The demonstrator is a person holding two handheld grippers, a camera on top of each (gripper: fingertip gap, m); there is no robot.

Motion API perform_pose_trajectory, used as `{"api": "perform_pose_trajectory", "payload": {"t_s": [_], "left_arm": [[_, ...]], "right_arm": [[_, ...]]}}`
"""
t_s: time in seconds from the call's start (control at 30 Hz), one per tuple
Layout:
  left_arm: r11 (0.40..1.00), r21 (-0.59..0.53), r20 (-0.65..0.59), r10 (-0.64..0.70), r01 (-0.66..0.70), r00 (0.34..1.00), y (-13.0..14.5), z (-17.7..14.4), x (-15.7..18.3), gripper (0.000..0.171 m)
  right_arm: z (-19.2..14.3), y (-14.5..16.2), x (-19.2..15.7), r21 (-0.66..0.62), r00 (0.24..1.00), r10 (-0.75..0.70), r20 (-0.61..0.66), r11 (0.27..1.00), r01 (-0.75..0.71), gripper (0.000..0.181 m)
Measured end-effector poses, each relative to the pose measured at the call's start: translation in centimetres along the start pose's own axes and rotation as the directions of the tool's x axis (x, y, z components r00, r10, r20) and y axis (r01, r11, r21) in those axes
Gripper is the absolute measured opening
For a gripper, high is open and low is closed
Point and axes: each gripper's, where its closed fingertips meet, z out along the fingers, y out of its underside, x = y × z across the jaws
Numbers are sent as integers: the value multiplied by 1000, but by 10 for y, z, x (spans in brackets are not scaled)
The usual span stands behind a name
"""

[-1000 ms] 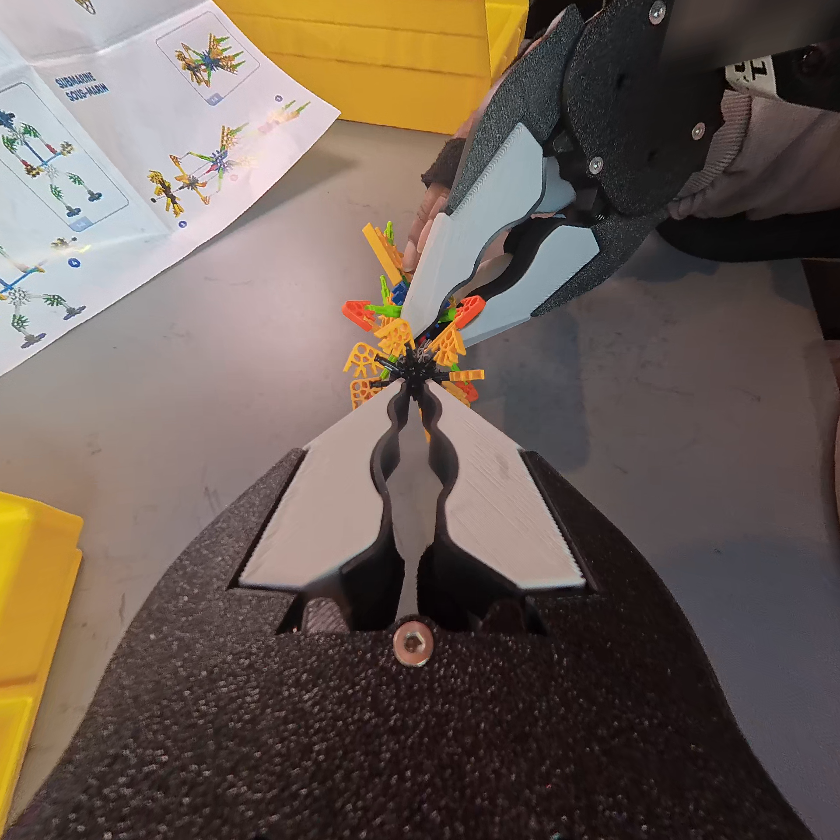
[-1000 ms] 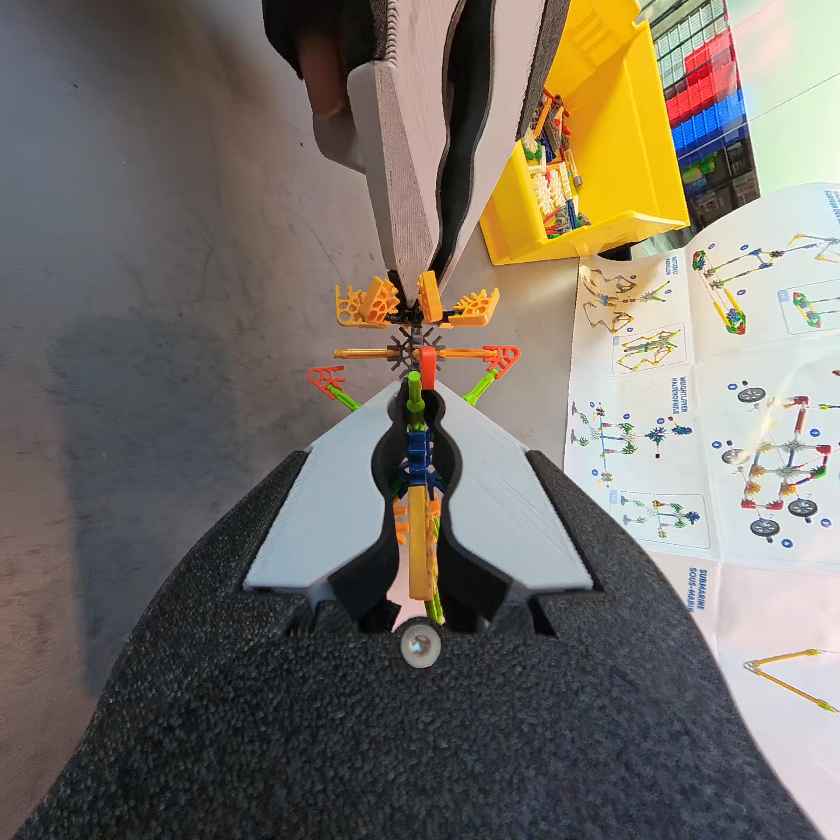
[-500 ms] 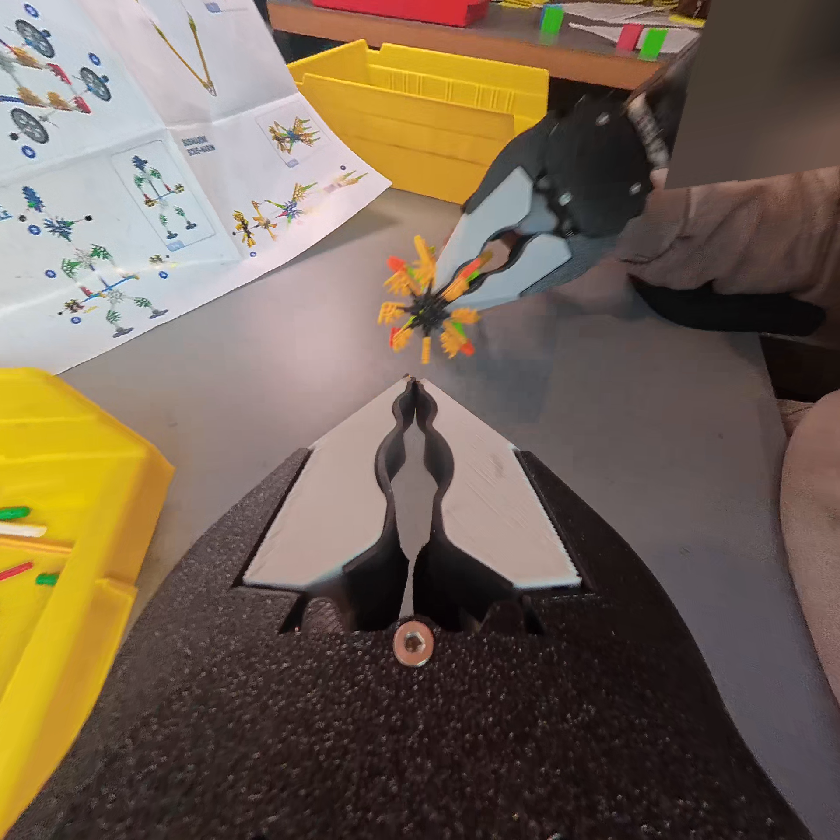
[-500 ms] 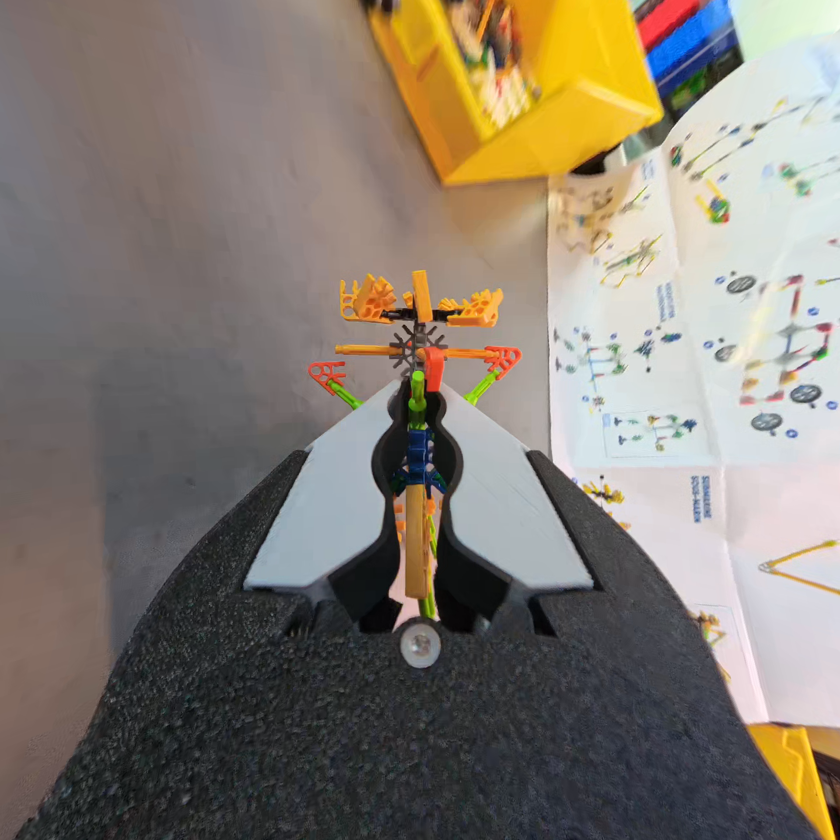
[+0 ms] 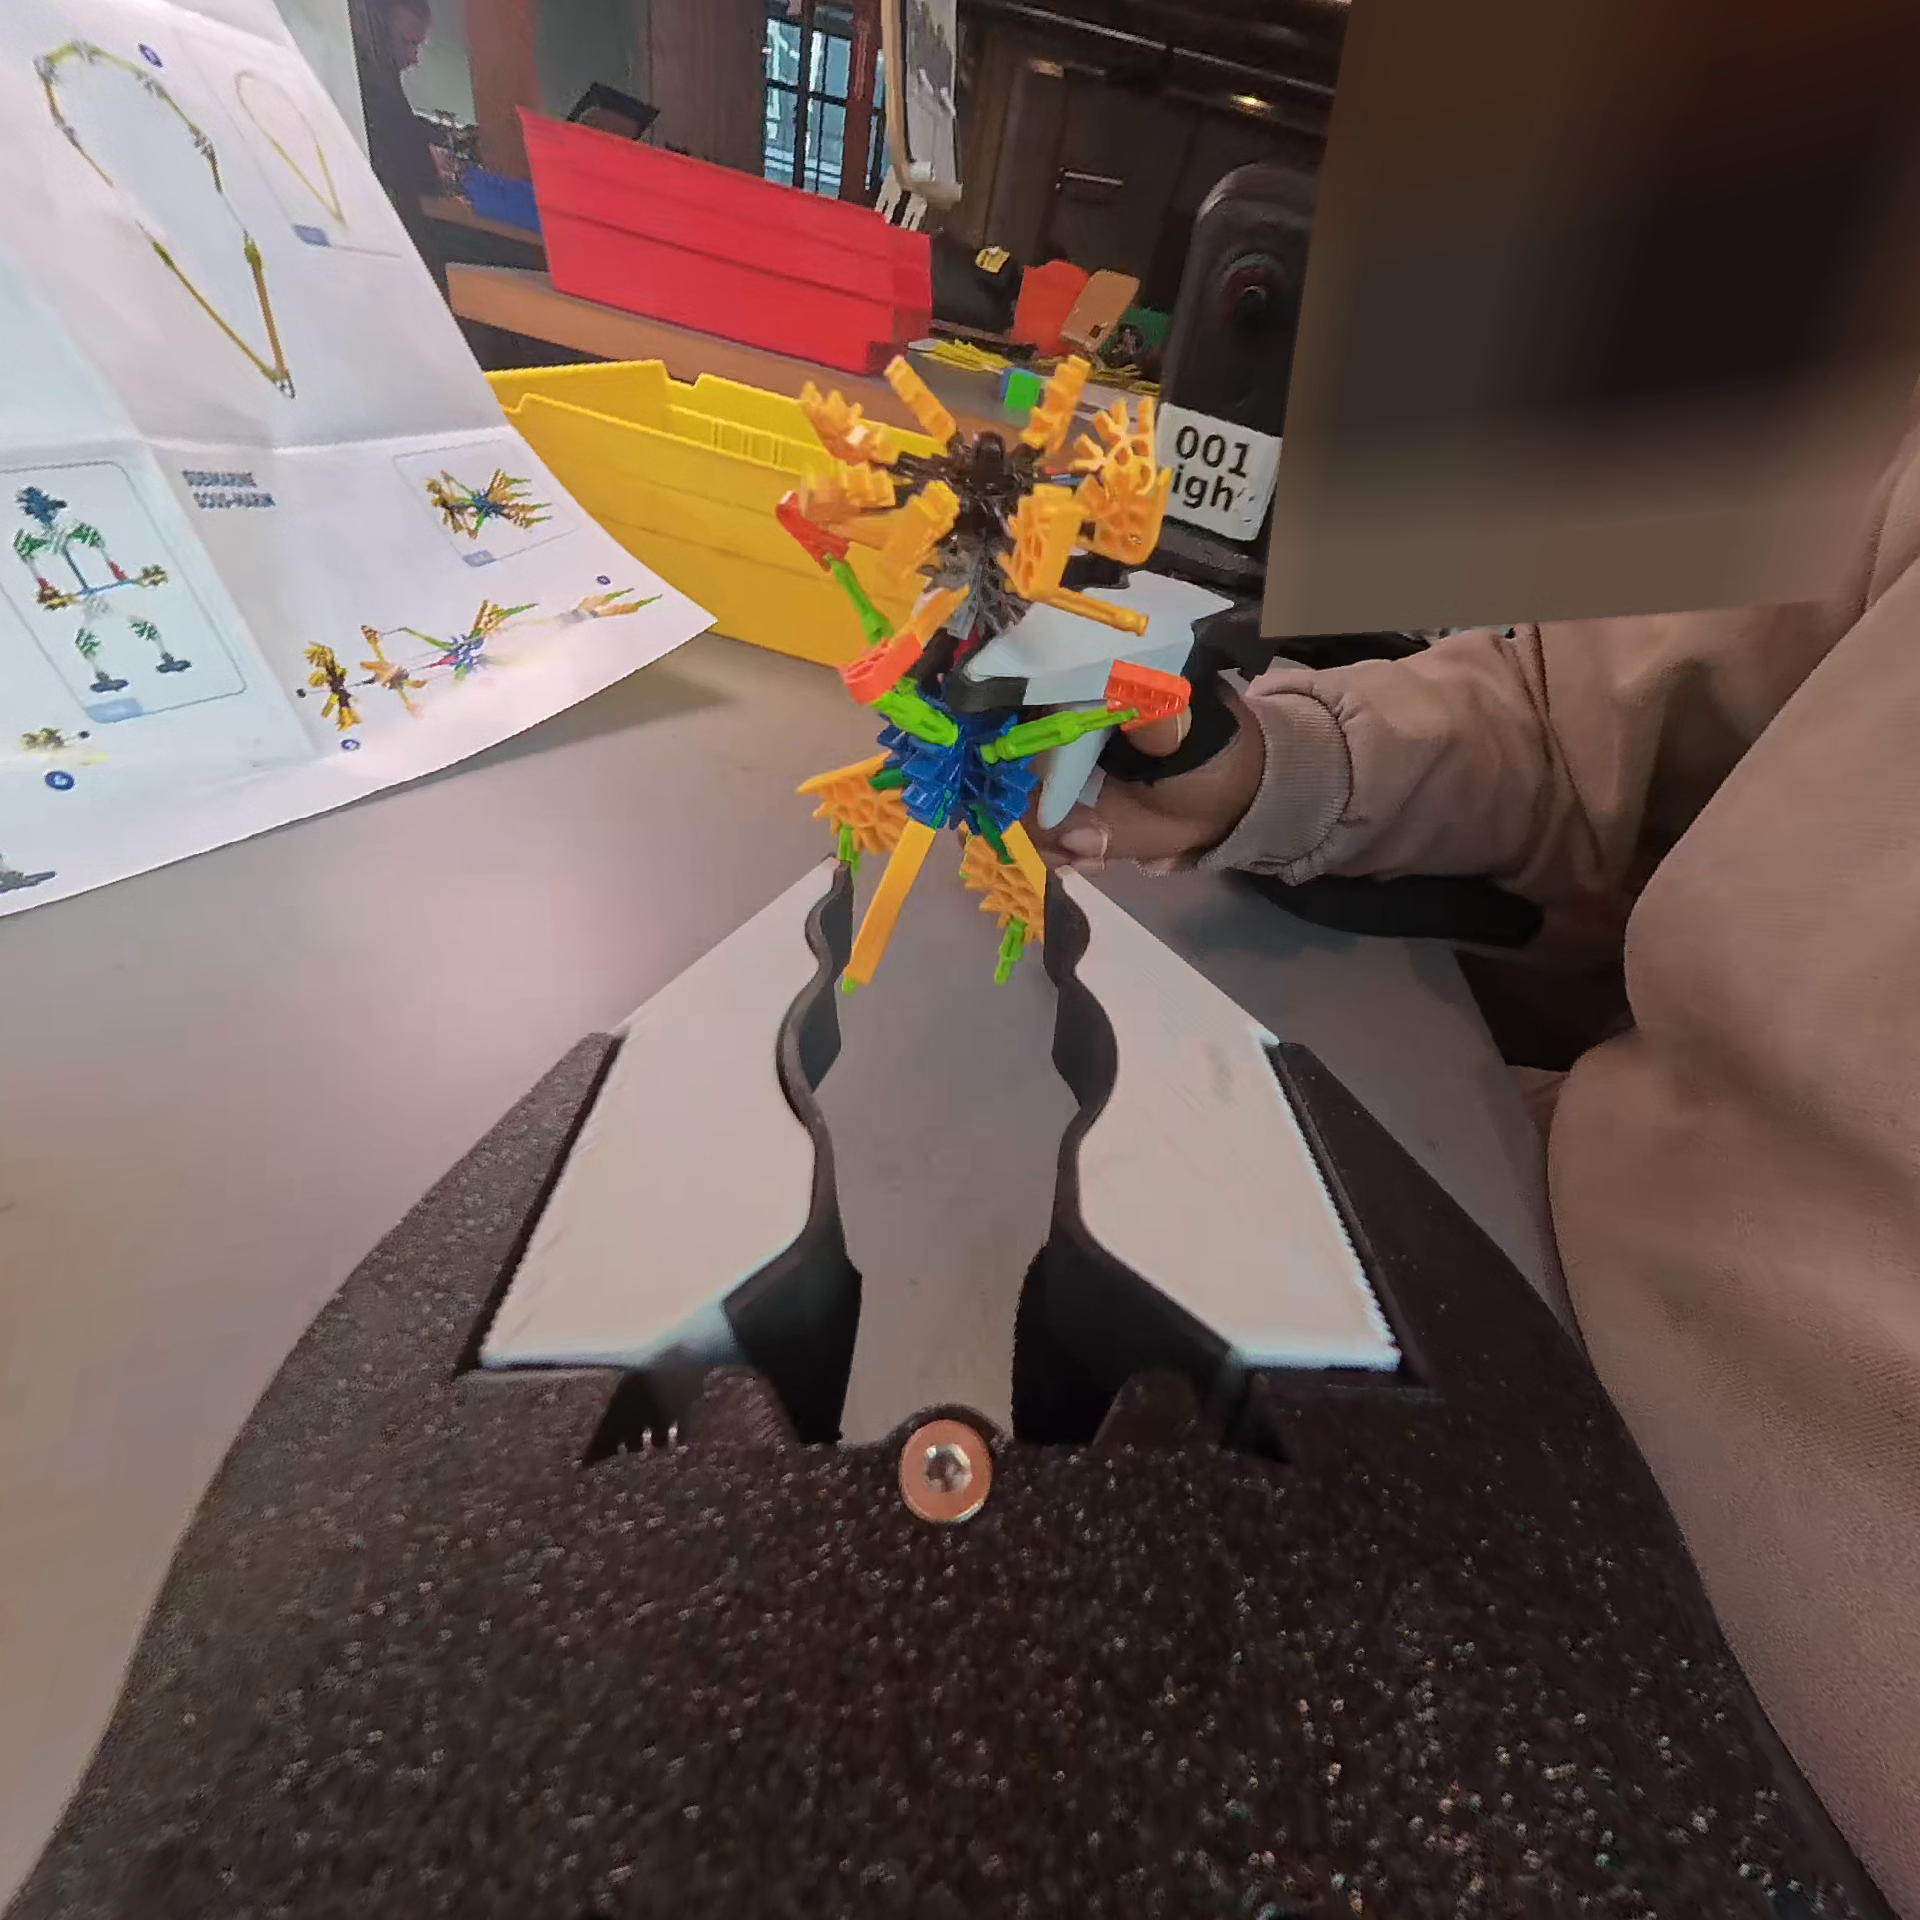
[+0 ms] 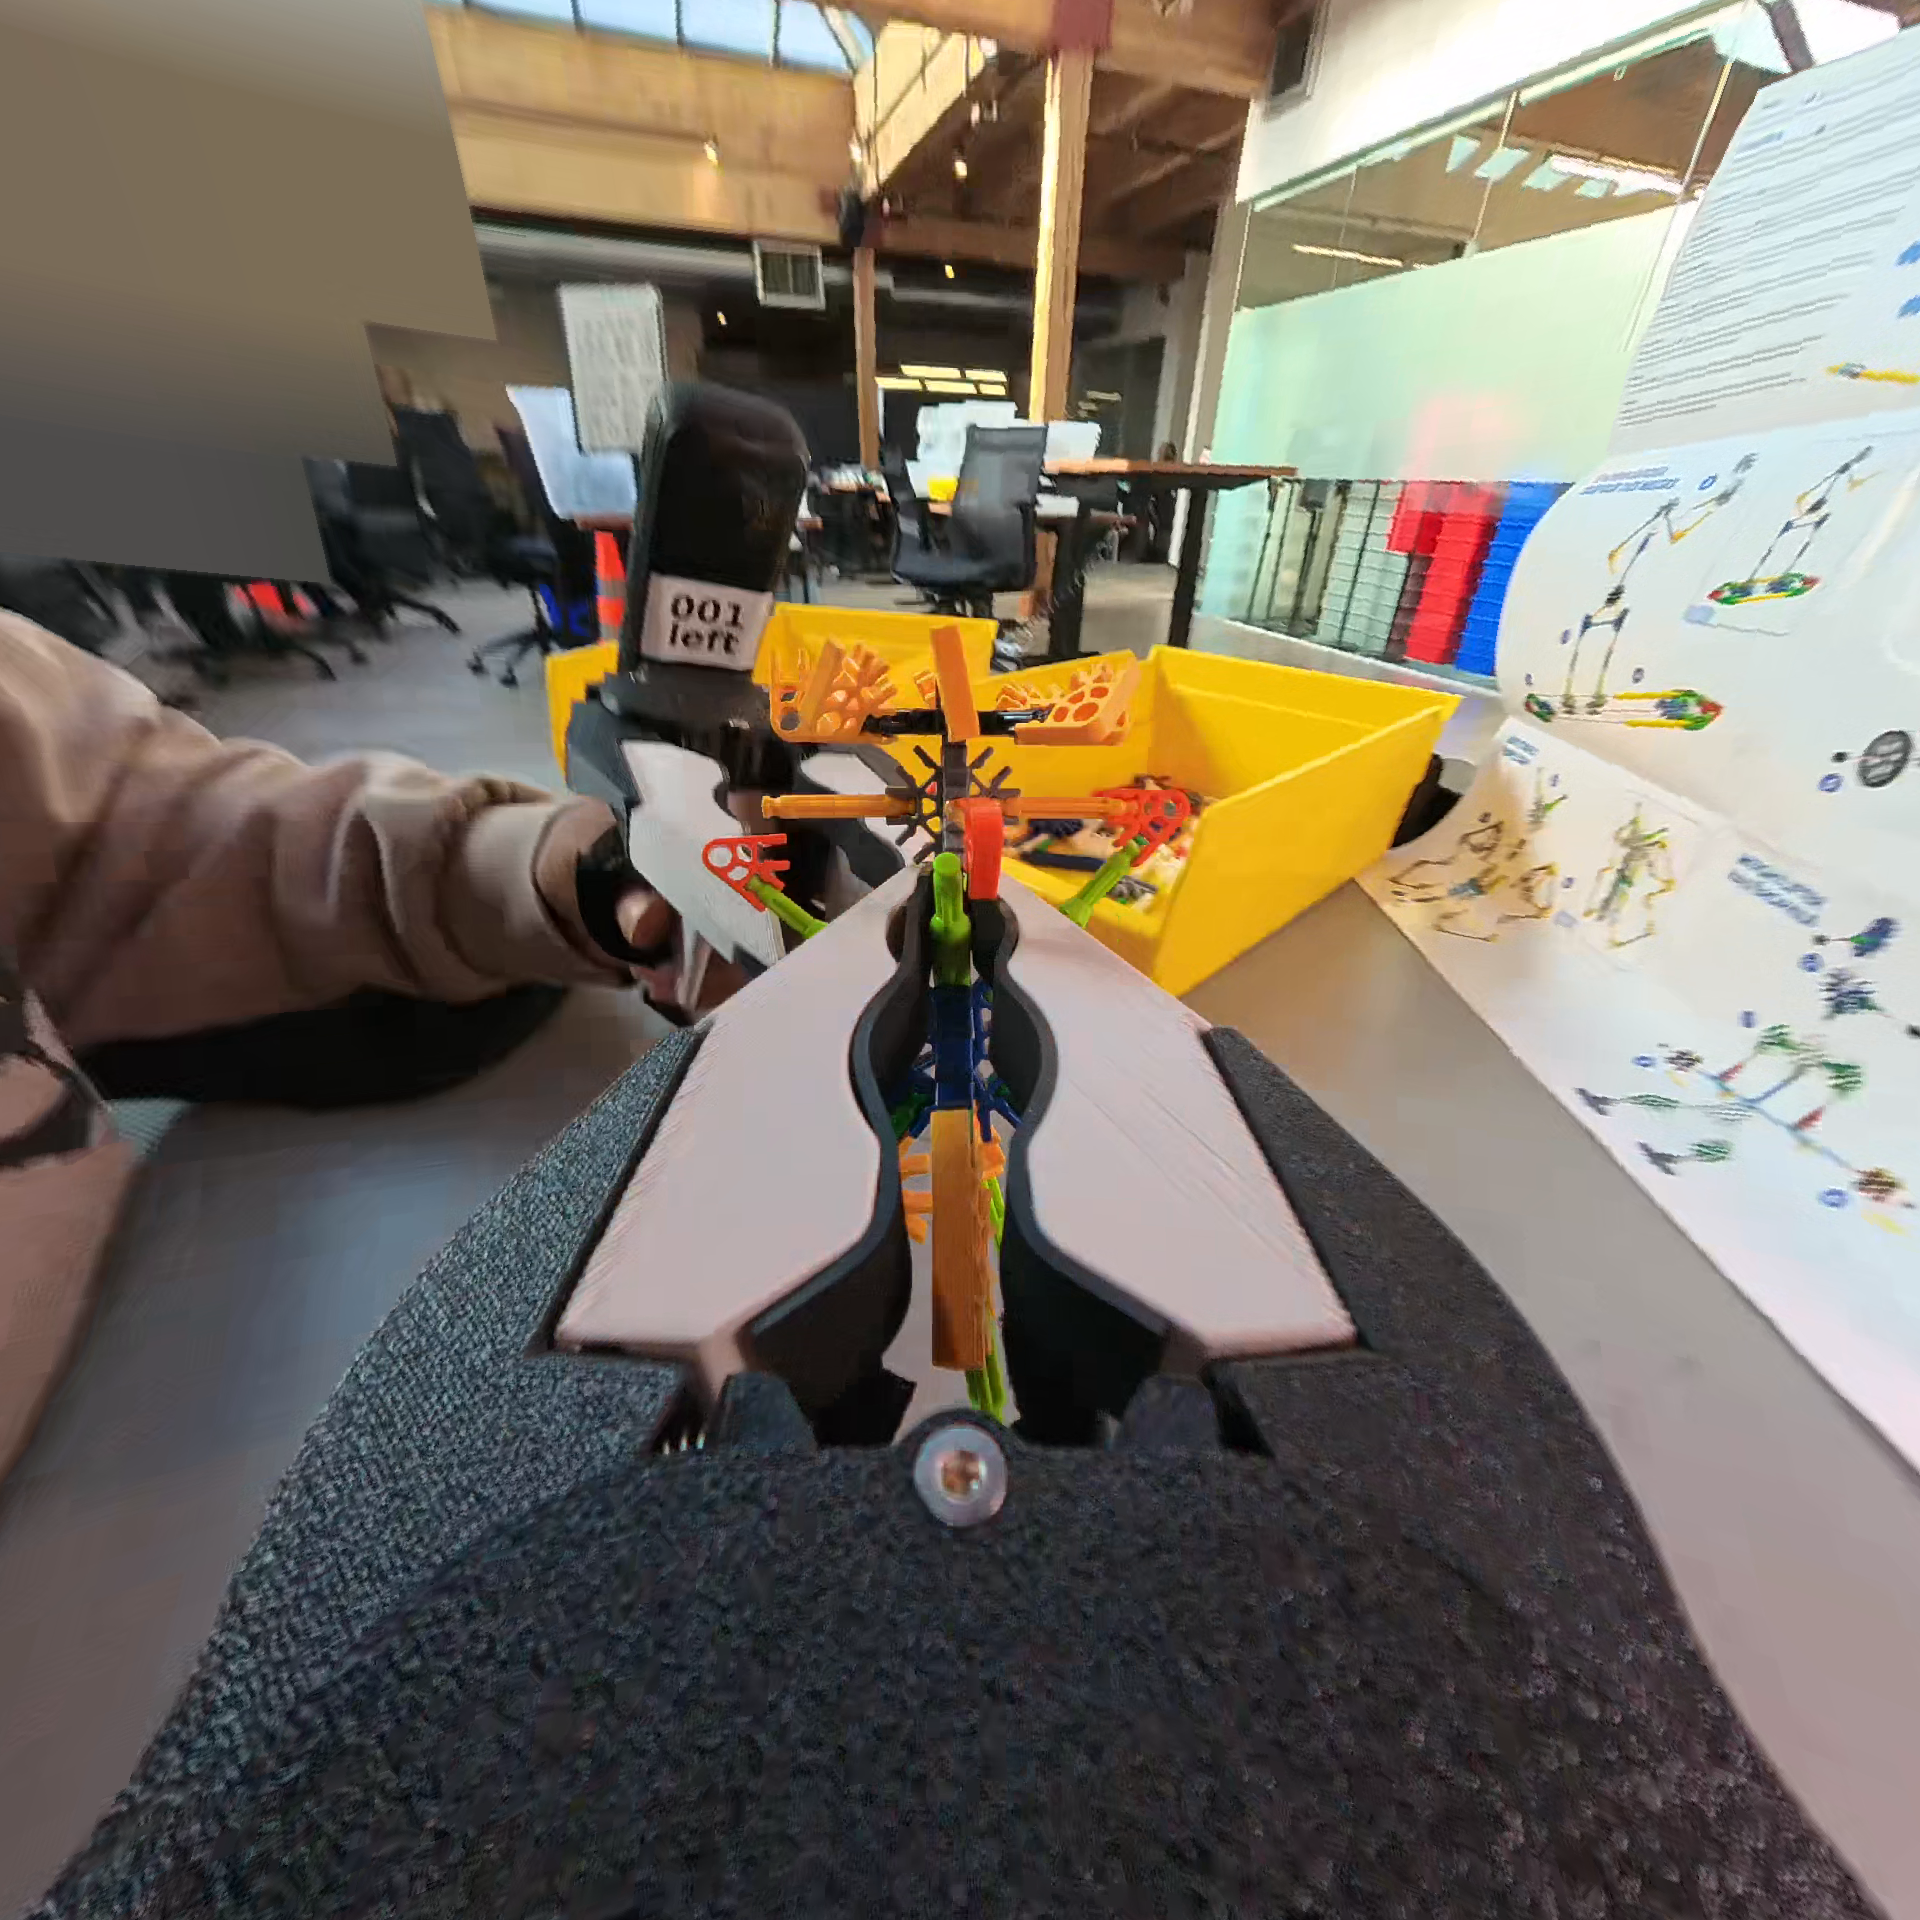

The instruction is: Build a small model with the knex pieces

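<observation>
A small rod-and-connector model (image 6: 956,686) with orange, yellow, green, blue and black pieces sits in my right gripper (image 6: 951,883). That gripper is shut on the model's green and blue stem, and an orange rod runs back between the fingers. In the left wrist view the model (image 5: 966,644) stands upright above the grey table (image 5: 416,987), held from behind by the right gripper (image 5: 997,655). My left gripper (image 5: 945,878) is open and empty, and its tips flank the model's lower rods without touching them. It also shows in the right wrist view (image 6: 758,810), beyond the model.
A folded instruction sheet (image 5: 260,520) lies to the left and also shows in the right wrist view (image 6: 1714,831). A yellow bin (image 6: 1299,790) holds several loose pieces. Another yellow bin (image 5: 665,468) and a red bin (image 5: 727,260) stand behind. A person's sleeves (image 5: 1558,748) are on the right. Only a small space, under 4 cm, lies between the two pairs of fingers.
My left gripper let go of the model's black hub, drew back and opened. The right gripper kept the model and raised it upright. Both views tilted up from the table.
</observation>
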Motion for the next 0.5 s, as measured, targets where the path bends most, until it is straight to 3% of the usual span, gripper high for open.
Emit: {"api": "perform_pose_trajectory", "payload": {"t_s": [0.1, 0.2, 0.37, 0.5], "left_arm": [[1000, 9, -20, 10, -10, 1000, 0, 13, 10, 41], [1000, 2, -31, -8, 8, 999, 3, 22, 16, 42], [989, -42, -34, -146, 145, 989, 11, 21, 7, 29], [986, -126, -5, -111, 110, 994, 23, 12, 1, 27]], "right_arm": [[2, -9, -5, 87, 983, 174, 59, 980, -178, 3], [7, -7, -10, 89, 954, 280, 109, 953, -290, 4], [11, 6, -6, 54, 939, 333, 92, 939, -338, 4], [9, 18, -11, -58, 931, 329, 158, 944, -324, 12]]}}
